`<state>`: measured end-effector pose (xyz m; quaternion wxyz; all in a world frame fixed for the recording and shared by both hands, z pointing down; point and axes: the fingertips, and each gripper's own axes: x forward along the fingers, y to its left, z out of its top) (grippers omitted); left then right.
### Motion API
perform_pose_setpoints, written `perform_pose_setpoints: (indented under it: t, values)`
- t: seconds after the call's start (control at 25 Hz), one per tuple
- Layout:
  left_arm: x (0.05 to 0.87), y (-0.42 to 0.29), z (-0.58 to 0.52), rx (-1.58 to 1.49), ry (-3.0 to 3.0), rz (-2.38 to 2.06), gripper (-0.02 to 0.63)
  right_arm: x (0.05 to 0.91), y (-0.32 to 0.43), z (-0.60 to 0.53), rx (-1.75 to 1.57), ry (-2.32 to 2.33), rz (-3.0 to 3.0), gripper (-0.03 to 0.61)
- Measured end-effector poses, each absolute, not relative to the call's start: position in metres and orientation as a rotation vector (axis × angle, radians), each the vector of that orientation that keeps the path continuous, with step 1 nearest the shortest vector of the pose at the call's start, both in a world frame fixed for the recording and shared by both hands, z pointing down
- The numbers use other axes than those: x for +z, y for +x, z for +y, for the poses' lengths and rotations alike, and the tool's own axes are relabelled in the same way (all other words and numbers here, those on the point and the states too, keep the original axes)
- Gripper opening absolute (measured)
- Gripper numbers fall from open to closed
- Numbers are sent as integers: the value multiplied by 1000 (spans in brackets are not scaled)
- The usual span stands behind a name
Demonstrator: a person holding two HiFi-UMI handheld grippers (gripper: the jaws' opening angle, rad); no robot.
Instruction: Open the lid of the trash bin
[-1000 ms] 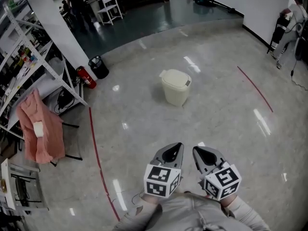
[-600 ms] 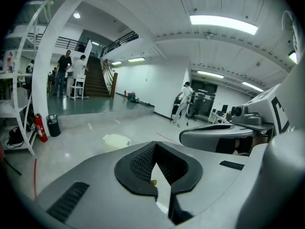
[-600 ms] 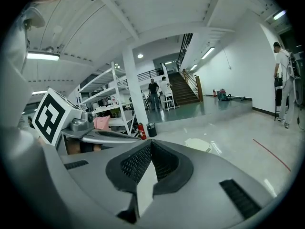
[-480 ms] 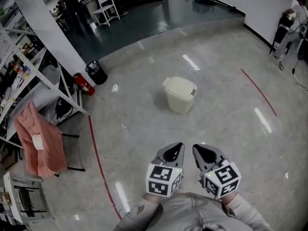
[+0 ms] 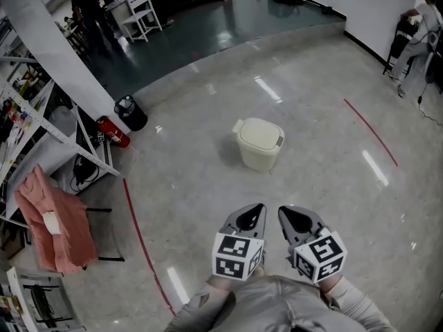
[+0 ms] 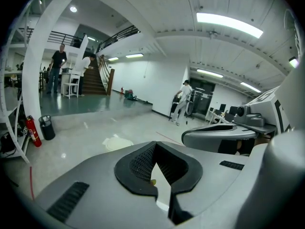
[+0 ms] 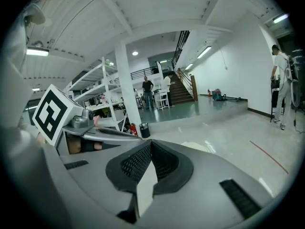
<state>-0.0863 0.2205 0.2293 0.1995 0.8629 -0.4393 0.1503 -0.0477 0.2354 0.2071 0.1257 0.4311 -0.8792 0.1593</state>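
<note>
A cream trash bin [image 5: 259, 144] stands alone on the glossy grey floor, its lid down. It lies well ahead of both grippers, about a body length off. My left gripper [image 5: 256, 209] and right gripper [image 5: 283, 213] are held side by side close to my chest, both shut with nothing between the jaws. In the left gripper view the bin [image 6: 117, 142] shows just above the left gripper [image 6: 157, 178]. In the right gripper view the lid of the bin [image 7: 196, 147] peeks over the right gripper [image 7: 144, 175].
A red fire extinguisher [image 5: 113, 131] and a small black bin [image 5: 129, 113] sit by a white pillar at the left. A shelving rack [image 5: 41, 116] and a pink cloth [image 5: 52, 230] over a chair fill the left side. Red floor lines [image 5: 142, 244] run on both sides. A person [image 5: 412, 30] stands at the far right.
The view has moved forward: the cream bin sits lower and a little to the right in the head view. Both grippers keep the same place and stay shut.
</note>
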Motion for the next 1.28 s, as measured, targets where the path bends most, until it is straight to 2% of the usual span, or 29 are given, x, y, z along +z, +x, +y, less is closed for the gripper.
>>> perform_pose_setpoints:
  t: [0.44,0.76,1.28]
  values:
    - [245,-100,180,434,2403,-1176,3,218,-53,196,480,1313,-2515,0]
    - [255,-85,157,462,2392,-1160,3,229,-37,172,527,1312,-2494,0]
    - [268,-53,49,462,2306,-1240,3,234,6,44,500,1204,-2498,0]
